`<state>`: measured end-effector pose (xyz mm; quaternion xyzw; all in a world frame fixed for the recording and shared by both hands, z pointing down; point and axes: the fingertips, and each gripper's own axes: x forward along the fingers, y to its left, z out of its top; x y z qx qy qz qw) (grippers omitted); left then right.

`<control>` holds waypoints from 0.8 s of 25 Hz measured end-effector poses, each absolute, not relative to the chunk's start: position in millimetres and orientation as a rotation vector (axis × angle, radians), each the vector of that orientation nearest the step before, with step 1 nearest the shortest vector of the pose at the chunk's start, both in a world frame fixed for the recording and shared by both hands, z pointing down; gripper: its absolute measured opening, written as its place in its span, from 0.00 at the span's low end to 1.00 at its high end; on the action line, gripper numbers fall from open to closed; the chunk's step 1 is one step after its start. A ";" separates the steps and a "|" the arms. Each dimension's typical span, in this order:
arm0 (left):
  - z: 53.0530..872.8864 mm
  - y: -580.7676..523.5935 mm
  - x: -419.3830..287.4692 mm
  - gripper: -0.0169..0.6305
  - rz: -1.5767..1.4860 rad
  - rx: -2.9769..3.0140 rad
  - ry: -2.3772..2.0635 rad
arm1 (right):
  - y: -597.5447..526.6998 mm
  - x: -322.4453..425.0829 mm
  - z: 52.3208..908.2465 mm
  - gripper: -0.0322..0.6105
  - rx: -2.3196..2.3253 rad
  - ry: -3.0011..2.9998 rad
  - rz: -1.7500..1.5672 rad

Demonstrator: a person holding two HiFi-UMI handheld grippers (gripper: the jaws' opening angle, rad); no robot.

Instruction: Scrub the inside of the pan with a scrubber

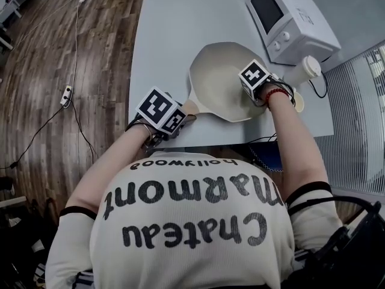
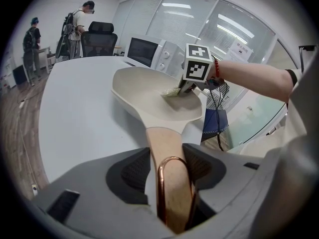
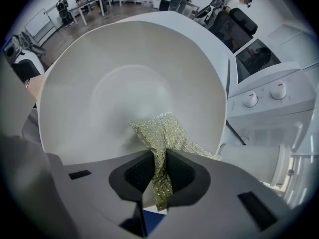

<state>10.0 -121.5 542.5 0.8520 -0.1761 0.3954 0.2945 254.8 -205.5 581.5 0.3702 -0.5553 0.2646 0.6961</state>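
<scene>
Grip on the pan (image 1: 222, 80) is seen in the head view. The pan is laid on the table (image 1: 162, 29) and its wooden handle (image 1: 191, 106) is clamped in the left gripper (image 1: 183, 114), which is carried low on a bent arm and angled downward. The right gripper (image 1: 257, 94) is pointed steeply down into the pan's right side, with the forearm stretched out above the table edge. A microwave (image 1: 295, 17) is stood beyond that claw.

In the left gripper view, the handle is pinched between the jaws, with its copper loop (image 2: 172, 183) lying deep between them. The bowl is spread straight ahead of the claw.

In the right gripper view, the jaws are closed on a bunched fold of the scrubber (image 3: 162, 133). Its free end is fanned out just ahead of the claw, against the pan's near inner wall.

The pan is judged stiff, fairly weighty and smooth-coated, so it is likely to slide unless it is steadied. It is best taken by the handle, as is done here. The scrubber is judged light, limp and springy. It is best pinched at one end, so that the loose mesh can be pressed flat and dragged.
</scene>
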 end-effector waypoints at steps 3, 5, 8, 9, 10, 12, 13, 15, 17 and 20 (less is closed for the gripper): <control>542.4 -121.1 10.4 0.36 1.052 2.263 -0.468 | -213.2 258.3 574.2 0.15 0.853 -1.249 0.553; 543.0 -120.4 10.3 0.36 1.052 2.261 -0.467 | -221.5 260.9 569.6 0.15 0.874 -1.264 0.501; 543.4 -120.3 11.3 0.36 1.047 2.259 -0.467 | -239.1 263.7 572.3 0.15 0.873 -1.317 0.396; 543.0 -120.5 12.2 0.36 1.044 2.258 -0.467 | -240.9 265.1 571.0 0.15 0.881 -1.321 0.377; 542.5 -120.5 13.1 0.36 1.041 2.258 -0.467 | -241.9 265.7 569.5 0.15 0.892 -1.324 0.363; 541.9 -119.4 13.6 0.36 1.041 2.258 -0.469 | -245.3 261.4 567.1 0.15 0.914 -1.359 0.344; 541.8 -118.9 13.4 0.36 1.044 2.258 -0.472 | -246.4 256.2 564.5 0.15 0.935 -1.390 0.353; 541.9 -119.7 13.9 0.36 1.052 2.263 -0.478 | -251.1 242.6 553.5 0.15 0.991 -1.472 0.389; 542.2 -121.5 15.6 0.36 1.057 2.263 -0.485 | -254.4 215.8 545.6 0.15 0.993 -1.605 0.485; 542.4 -120.3 16.9 0.36 1.044 2.249 -0.492 | -232.4 151.1 548.5 0.15 0.838 -1.821 0.847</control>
